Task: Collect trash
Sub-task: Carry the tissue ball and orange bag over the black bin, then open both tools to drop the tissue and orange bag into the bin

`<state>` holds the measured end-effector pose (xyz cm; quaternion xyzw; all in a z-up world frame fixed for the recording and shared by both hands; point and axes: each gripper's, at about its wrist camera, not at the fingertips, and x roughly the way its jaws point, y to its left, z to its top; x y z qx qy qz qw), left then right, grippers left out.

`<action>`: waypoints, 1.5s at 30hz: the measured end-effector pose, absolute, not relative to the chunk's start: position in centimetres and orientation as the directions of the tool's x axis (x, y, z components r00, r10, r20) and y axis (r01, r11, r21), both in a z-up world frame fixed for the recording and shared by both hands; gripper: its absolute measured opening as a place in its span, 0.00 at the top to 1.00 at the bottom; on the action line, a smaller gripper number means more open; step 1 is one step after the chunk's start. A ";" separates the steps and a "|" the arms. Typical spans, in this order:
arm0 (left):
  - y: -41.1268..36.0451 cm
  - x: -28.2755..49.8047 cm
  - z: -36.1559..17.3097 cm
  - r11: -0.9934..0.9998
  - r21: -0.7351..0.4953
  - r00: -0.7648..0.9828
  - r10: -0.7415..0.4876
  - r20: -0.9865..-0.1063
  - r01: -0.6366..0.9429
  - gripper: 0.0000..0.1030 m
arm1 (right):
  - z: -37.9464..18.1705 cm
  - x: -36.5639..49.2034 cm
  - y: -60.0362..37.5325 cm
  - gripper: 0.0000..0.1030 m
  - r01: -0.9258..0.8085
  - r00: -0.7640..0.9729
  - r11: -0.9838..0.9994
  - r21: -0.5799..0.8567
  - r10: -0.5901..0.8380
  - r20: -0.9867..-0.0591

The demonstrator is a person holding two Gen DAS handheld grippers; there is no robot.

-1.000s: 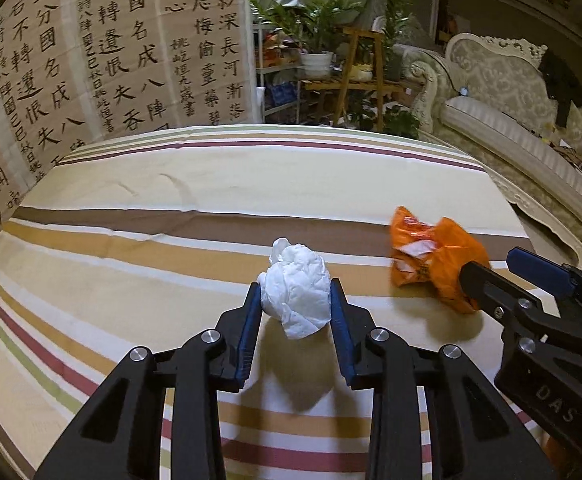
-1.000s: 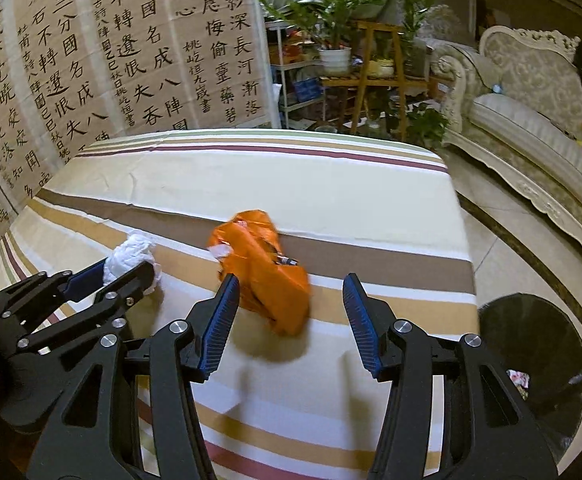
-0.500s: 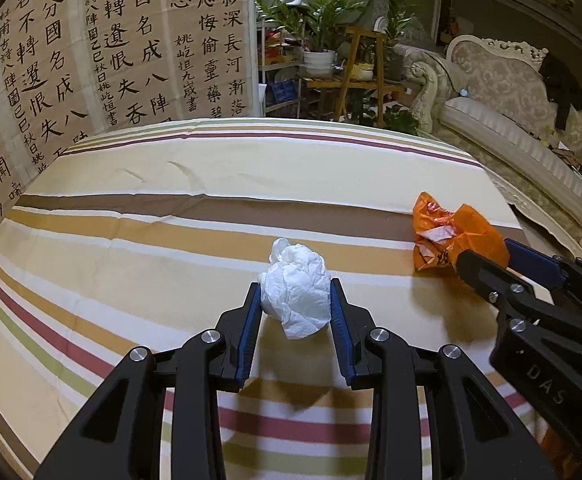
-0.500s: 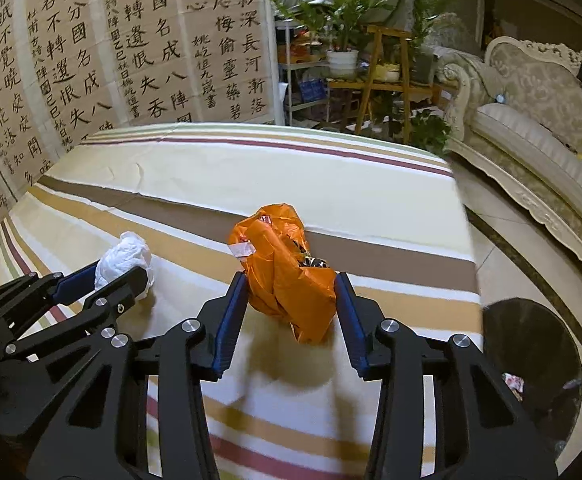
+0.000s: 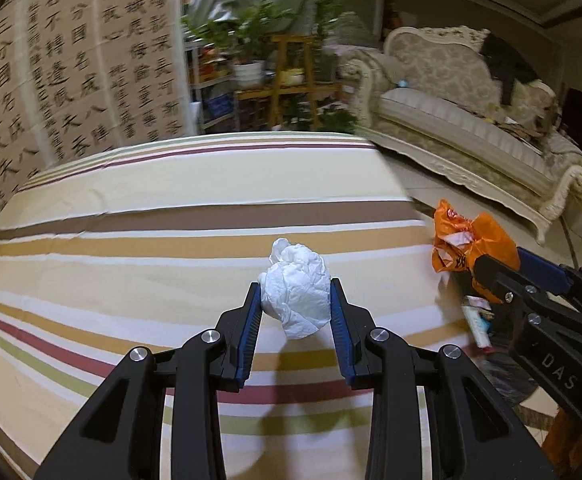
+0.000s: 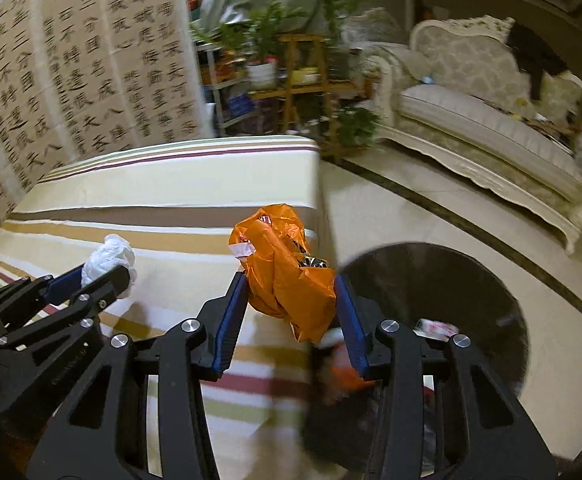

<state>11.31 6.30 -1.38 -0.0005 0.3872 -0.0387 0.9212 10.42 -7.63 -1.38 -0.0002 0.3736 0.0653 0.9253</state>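
A crumpled white tissue (image 5: 297, 276) hangs above the striped tablecloth (image 5: 131, 240), and my left gripper (image 5: 294, 292) is shut on it. My right gripper (image 6: 291, 284) is shut on a crumpled orange plastic bag (image 6: 279, 248), held at the table's right edge, beside a black bin (image 6: 471, 288) on the floor. In the left wrist view the orange bag (image 5: 463, 240) and right gripper (image 5: 503, 276) sit at the right. In the right wrist view the tissue (image 6: 111, 256) and left gripper (image 6: 91, 276) are at the left.
The bin (image 5: 503, 372) has a black liner and some trash inside. A cream sofa (image 6: 491, 128) stands across the tiled floor (image 6: 431, 208). Potted plants on a wooden stand (image 6: 303, 60) and a calligraphy screen (image 6: 71, 80) lie beyond the table's far edge.
The right gripper closed on the orange bag and lifted it off the cloth. Both grippers then swung right with their loads, toward the table's right edge and the bin.
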 end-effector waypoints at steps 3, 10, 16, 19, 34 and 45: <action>3.9 11.0 -1.3 0.993 -0.027 0.699 -0.102 -0.708 0.117 0.67 | -1.6 9.5 -10.1 0.58 -0.071 0.718 0.997 0.043 0.081 -0.691; -1.3 10.6 -1.7 0.978 -0.012 0.694 -0.156 -0.703 0.208 0.67 | -2.3 8.0 -14.8 0.58 0.030 0.724 0.999 0.042 0.007 -0.690; -4.1 10.6 -2.0 0.968 0.008 0.693 -0.174 -0.700 0.251 0.67 | -2.5 7.8 -17.2 0.58 0.080 0.728 0.996 0.040 -0.031 -0.685; -5.1 10.7 -2.1 0.965 0.018 0.694 -0.176 -0.698 0.263 0.66 | -2.7 7.9 -18.1 0.57 0.097 0.727 0.994 0.047 -0.038 -0.686; -5.9 10.0 -2.0 0.972 0.048 0.725 -0.139 -0.674 0.231 0.31 | -3.5 7.1 -20.5 0.49 0.148 0.721 0.987 0.062 -0.065 -0.690; -4.6 8.3 -1.2 0.975 0.033 0.732 -0.141 -0.667 0.218 0.27 | -2.8 5.3 -20.0 0.47 0.144 0.736 0.988 0.062 -0.065 -0.674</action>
